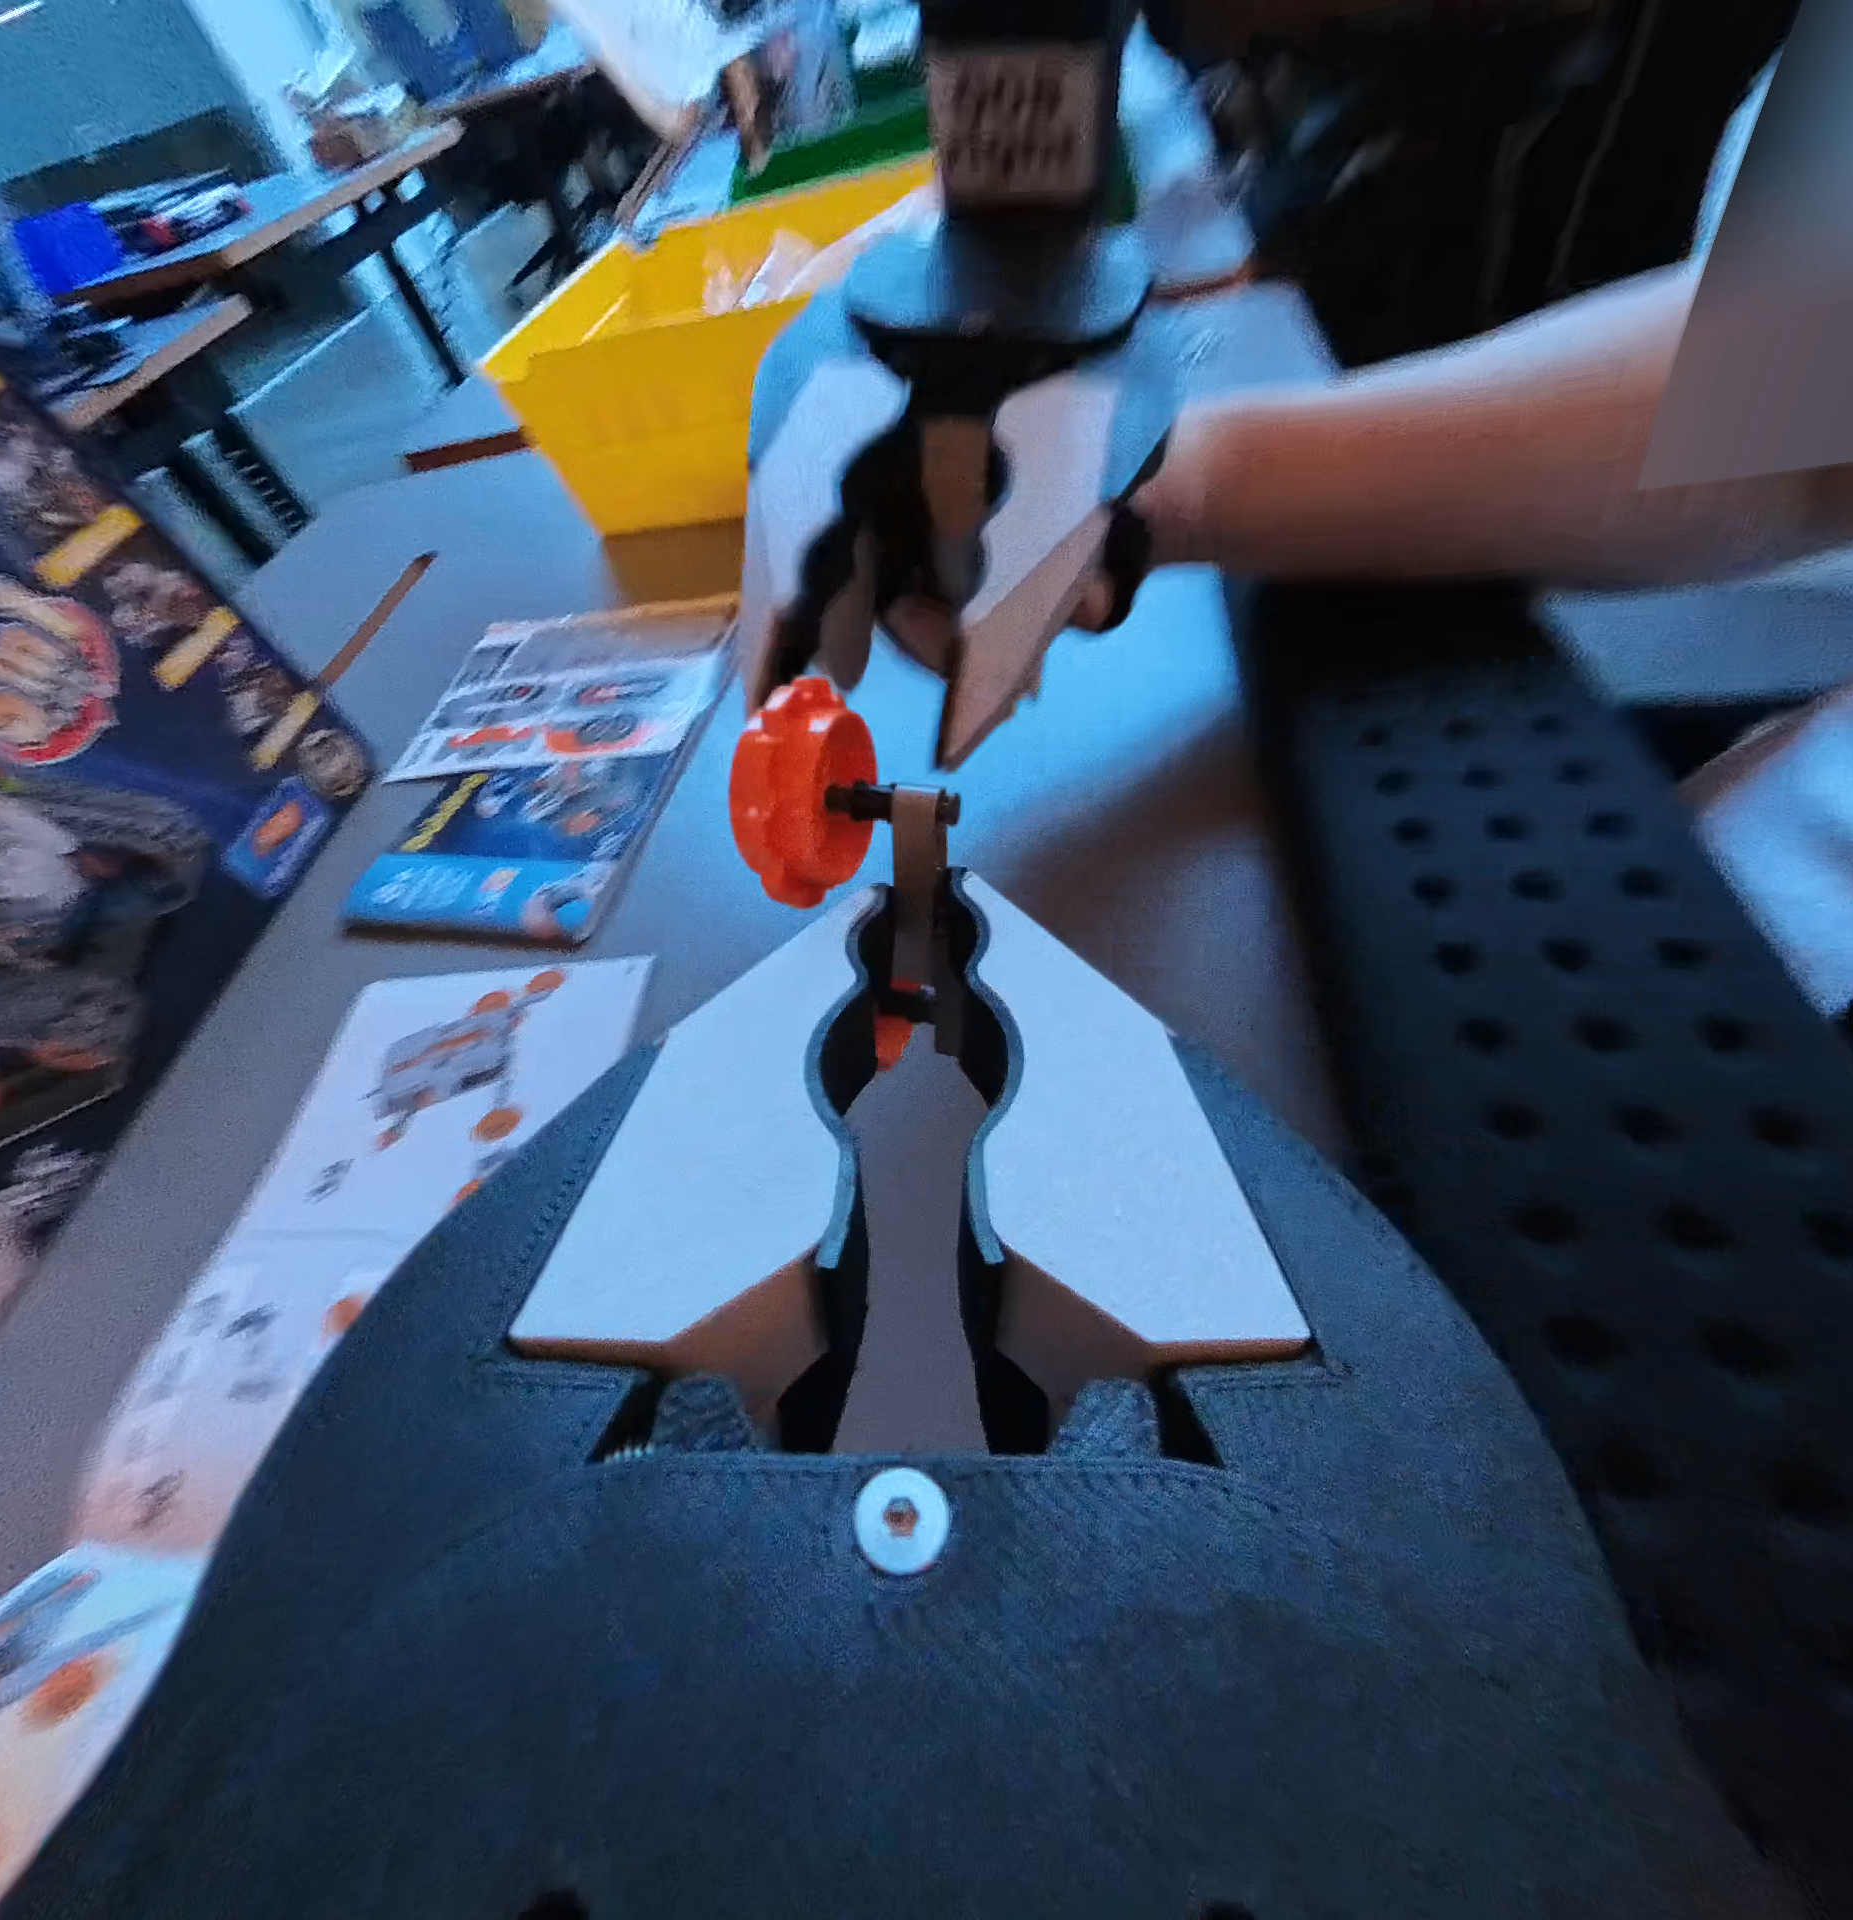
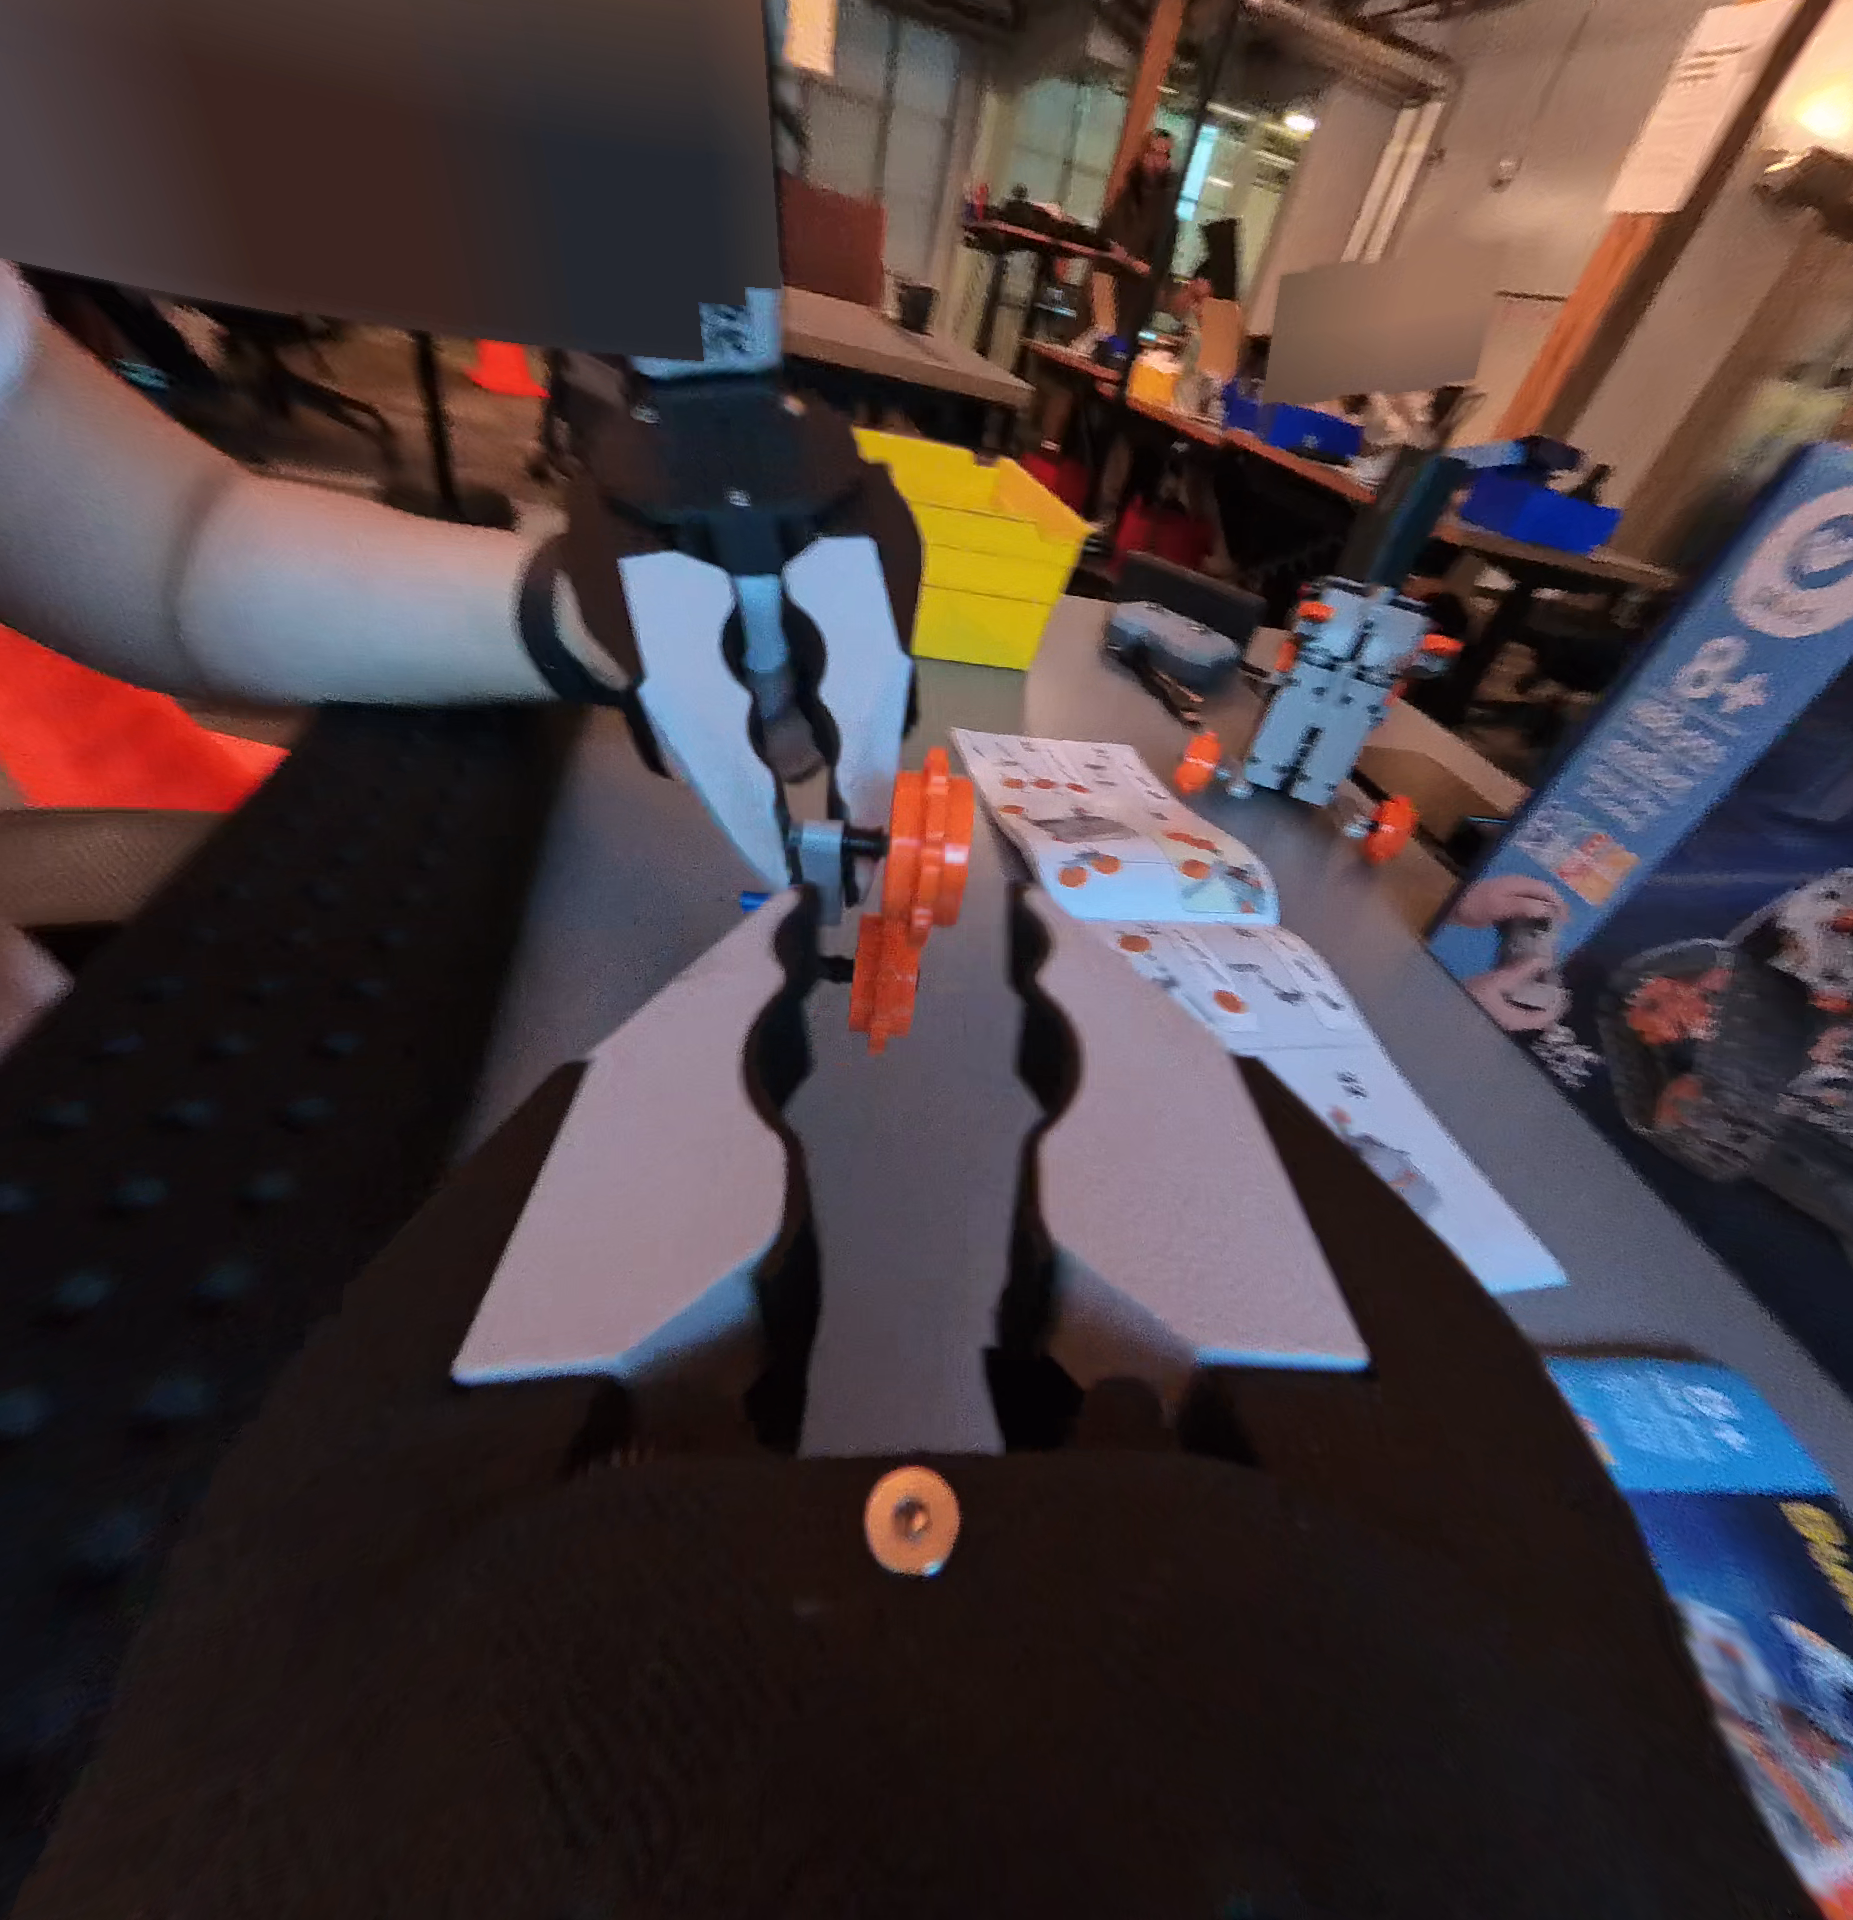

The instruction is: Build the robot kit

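My left gripper point(image 1: 917, 904) is shut on a small grey beam point(image 1: 917, 831) held upright above the table. A black axle through the beam's top carries an orange wheel point(image 1: 797, 790); a second orange piece point(image 1: 891, 1039) sits low between the fingers. My right gripper point(image 2: 906, 904) is open, its fingertips on either side of the two orange wheels point(image 2: 927, 842). Its left tip lies close against the grey beam point(image 2: 823, 862). In the right wrist view the left gripper point(image 2: 813, 842) comes down from above. In the left wrist view the right gripper point(image 1: 870, 717) hangs just above the wheel.
A yellow bin point(image 1: 641, 416) stands at the table's far end. Instruction booklets point(image 1: 558, 707) and a big printed box point(image 1: 101, 779) lie to one side. A grey and orange model point(image 2: 1327, 686) stands beside the box point(image 2: 1732, 831). A black perforated mat point(image 2: 226, 1039) is on the other side. Less than 4 cm separates the two grippers' tips.
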